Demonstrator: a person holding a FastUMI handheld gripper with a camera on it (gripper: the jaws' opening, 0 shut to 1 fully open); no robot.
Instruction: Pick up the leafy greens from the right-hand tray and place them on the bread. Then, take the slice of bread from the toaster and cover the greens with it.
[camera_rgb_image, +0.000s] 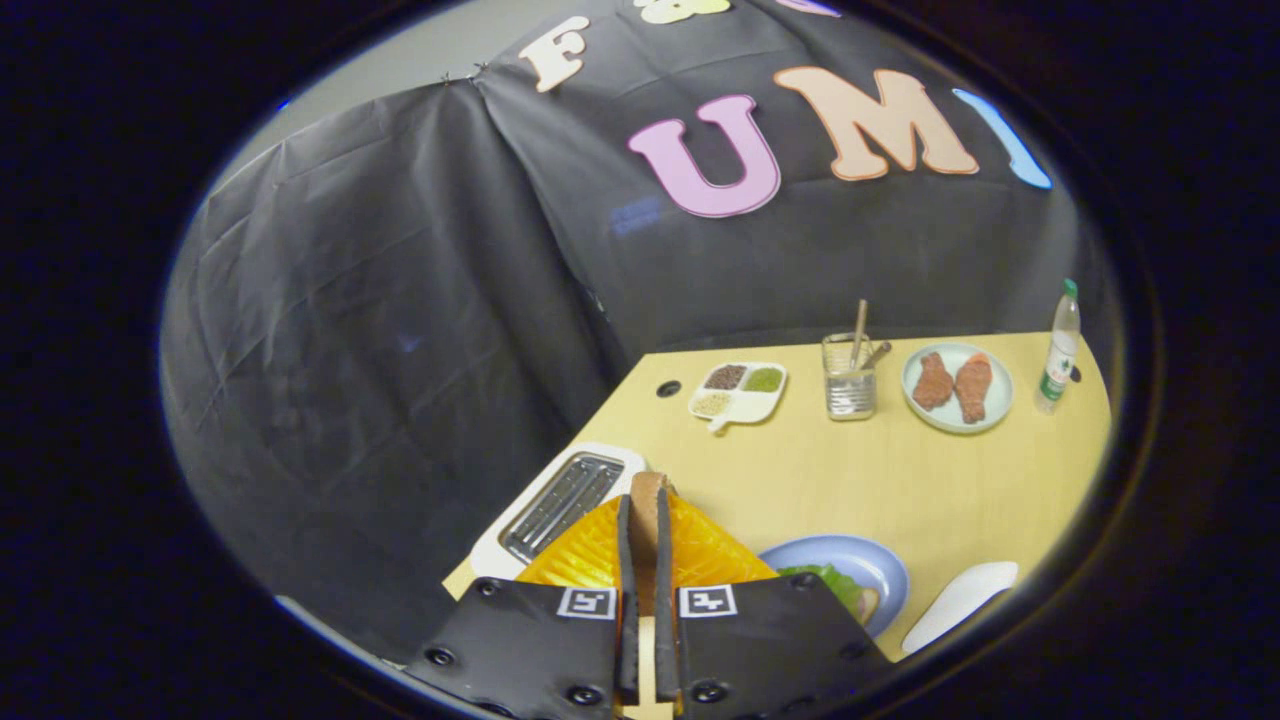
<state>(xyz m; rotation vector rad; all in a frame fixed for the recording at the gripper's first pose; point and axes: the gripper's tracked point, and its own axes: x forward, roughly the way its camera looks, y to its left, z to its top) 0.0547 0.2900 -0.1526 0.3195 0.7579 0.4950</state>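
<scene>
The gripper (645, 520) pinches the bread slice (648, 490) edge-on, above the toaster (560, 505). The plate (880, 565) with greens (835, 582) lies right of the toaster, so I reckon the carry goes rightward.

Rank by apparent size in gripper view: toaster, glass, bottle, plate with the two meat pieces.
1. toaster, largest, though nearest the camera
2. plate with the two meat pieces
3. glass and bottle: look alike, unranked

The gripper is shut on the bread slice.

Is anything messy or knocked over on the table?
Nothing looks spilled or knocked over. The gripper is shut on the bread slice, held on edge above the toaster. The greens lie on the blue plate. The glass and bottle stand upright.
</scene>
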